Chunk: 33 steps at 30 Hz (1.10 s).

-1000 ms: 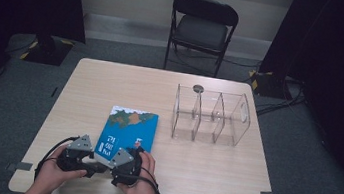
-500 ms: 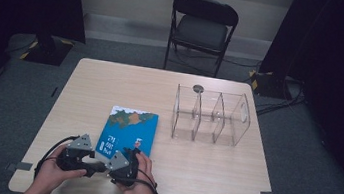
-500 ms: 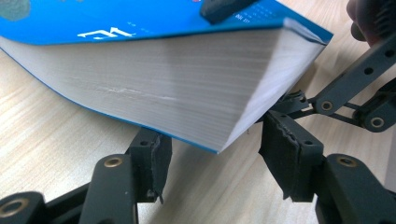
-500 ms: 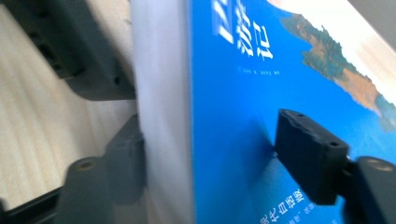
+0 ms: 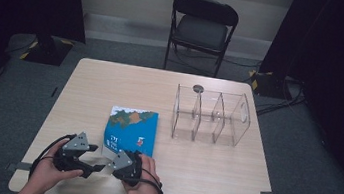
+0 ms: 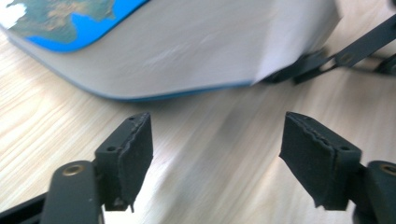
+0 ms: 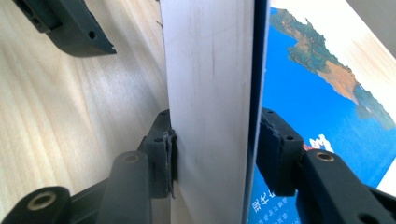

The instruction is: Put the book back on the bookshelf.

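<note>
High view looks down from above the near side of the table (image 5: 209,182) — both gripper views sit super close, sharing the blue book (image 5: 131,131) edge.

One book (image 5: 131,130), one clear three-compartment organizer (image 5: 211,116), one folding chair (image 5: 200,27), one table (image 5: 210,177), two grippers (image 5: 101,161)

In the left gripper view the book (image 6: 177,51) is blurred and cut by the top edge, and the small round object (image 5: 198,88) behind the clear organizer (image 5: 210,117) is too small to identify.
</note>
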Motion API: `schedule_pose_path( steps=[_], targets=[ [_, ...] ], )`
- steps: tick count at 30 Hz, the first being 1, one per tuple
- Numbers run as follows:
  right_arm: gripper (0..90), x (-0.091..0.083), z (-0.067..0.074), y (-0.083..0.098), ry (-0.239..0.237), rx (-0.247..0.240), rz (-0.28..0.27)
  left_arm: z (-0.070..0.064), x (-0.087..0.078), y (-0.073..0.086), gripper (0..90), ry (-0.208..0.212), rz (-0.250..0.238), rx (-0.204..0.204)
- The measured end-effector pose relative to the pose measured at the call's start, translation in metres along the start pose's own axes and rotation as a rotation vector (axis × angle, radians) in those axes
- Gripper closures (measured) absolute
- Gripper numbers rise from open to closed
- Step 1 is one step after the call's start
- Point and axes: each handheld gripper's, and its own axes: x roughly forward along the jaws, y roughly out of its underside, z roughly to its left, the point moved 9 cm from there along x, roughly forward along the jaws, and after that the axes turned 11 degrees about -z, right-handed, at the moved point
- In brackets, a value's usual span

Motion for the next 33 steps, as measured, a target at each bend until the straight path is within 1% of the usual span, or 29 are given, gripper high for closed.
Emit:
schedule_pose_path(
  steps=[1, 2, 3, 4, 5, 6, 7, 8, 9, 10, 11, 13, 15, 16, 17, 18, 19, 21, 23, 24, 25, 26, 27, 28, 29, 30, 31, 32, 33],
  targets=[
    [53.6, -0.001, -0.001, 0.0, -0.003, 0.007, 0.007, 0.0, 0.0, 0.0, 23.3, 0.0, 0.0, 0.0],
    [53.9, -0.002, -0.002, -0.001, -0.006, 0.011, 0.007, 0.001, 0.001, 0.003, 23.4, -0.001, -0.001, -0.016],
    [53.9, -0.002, -0.002, -0.001, -0.006, 0.011, 0.007, 0.001, 0.001, 0.003, 23.1, -0.001, -0.001, -0.016],
    [55.0, -0.006, -0.006, -0.005, -0.01, 0.028, 0.003, 0.003, 0.002, 0.005, 22.3, 0.002, 0.005, -0.019],
    [55.0, -0.006, -0.006, -0.005, -0.01, 0.028, 0.003, 0.003, 0.002, 0.005, 22.0, 0.002, 0.005, -0.019],
    [56.3, -0.009, -0.01, -0.009, -0.015, 0.039, 0.005, 0.005, 0.002, 0.007, 21.2, -0.002, 0.011, -0.008],
    [56.3, -0.009, -0.01, -0.009, -0.015, 0.039, 0.005, 0.005, 0.002, 0.007, 20.3, -0.002, 0.011, -0.008],
    [57.6, -0.014, -0.016, -0.014, -0.02, 0.048, 0.001, 0.004, 0.003, 0.008, 18.7, -0.001, 0.025, 0.016],
    [57.6, -0.014, -0.016, -0.014, -0.02, 0.048, 0.001, 0.004, 0.003, 0.008, 18.2, -0.001, 0.025, 0.016],
    [58.3, -0.016, -0.018, -0.016, -0.021, 0.051, 0.0, 0.002, 0.004, 0.009, 18.2, 0.009, 0.027, 0.015],
    [59.8, -0.022, -0.024, -0.021, -0.017, 0.064, 0.004, 0.0, 0.005, 0.009, 17.2, 0.016, 0.025, 0.009],
    [60.9, -0.027, -0.029, -0.025, -0.022, 0.071, 0.012, -0.002, 0.006, 0.009, 17.0, 0.027, 0.026, 0.028],
    [61.1, -0.029, -0.032, -0.028, -0.026, 0.074, 0.017, -0.002, 0.007, 0.008, 17.0, 0.027, 0.018, 0.026],
    [61.4, -0.032, -0.035, -0.031, -0.034, 0.088, 0.023, -0.002, 0.007, 0.008, 17.0, 0.026, 0.013, 0.027],
    [61.4, -0.035, -0.036, -0.033, -0.044, 0.089, 0.029, -0.001, 0.006, 0.008, 16.9, 0.026, 0.014, 0.035],
    [61.5, -0.036, -0.037, -0.035, -0.049, 0.092, 0.033, 0.0, 0.006, 0.008, 16.8, 0.024, 0.005, 0.023],
    [61.5, -0.039, -0.038, -0.037, -0.06, 0.103, 0.041, 0.001, 0.005, 0.008, 17.0, 0.024, 0.004, 0.026],
    [61.6, -0.043, -0.039, -0.042, -0.075, 0.115, 0.044, 0.001, 0.004, 0.007, 18.0, 0.024, -0.014, 0.016],
    [61.6, -0.048, -0.039, -0.047, -0.091, 0.138, 0.05, 0.003, 0.003, 0.007, 17.9, 0.015, -0.012, 0.035],
    [61.6, -0.053, -0.039, -0.051, -0.108, 0.154, 0.06, 0.002, 0.003, 0.007, 18.0, 0.017, -0.018, 0.022],
    [61.6, -0.053, -0.039, -0.051, -0.108, 0.154, 0.06, 0.002, 0.002, 0.007, 18.0, 0.017, -0.016, 0.026],
    [61.7, -0.056, -0.038, -0.053, -0.118, 0.154, 0.066, 0.002, 0.002, 0.007, 18.0, 0.019, -0.017, 0.026],
    [61.7, -0.063, -0.037, -0.061, -0.148, 0.172, 0.076, 0.002, 0.001, 0.007, 18.3, 0.022, -0.013, 0.024],
    [61.7, -0.063, -0.037, -0.061, -0.148, 0.172, 0.076, 0.003, 0.001, 0.006, 18.3, 0.017, -0.022, 0.018],
    [61.7, -0.065, -0.036, -0.063, -0.159, 0.184, 0.081, 0.004, 0.0, 0.006, 18.3, 0.017, -0.023, 0.032],
    [61.7, -0.068, -0.037, -0.068, -0.167, 0.195, 0.075, 0.005, -0.001, 0.005, 18.3, 0.012, -0.026, 0.022],
    [61.7, -0.073, -0.037, -0.072, -0.184, 0.218, 0.083, 0.006, -0.003, 0.004, 18.3, 0.005, -0.031, 0.02],
    [61.8, -0.079, -0.038, -0.079, -0.212, 0.238, 0.093, 0.006, -0.005, 0.002, 17.8, 0.002, -0.043, 0.013],
    [61.8, -0.079, -0.038, -0.079, -0.212, 0.238, 0.093, 0.008, -0.006, 0.001, 17.8, 0.0, -0.048, 0.021]
  ],
)
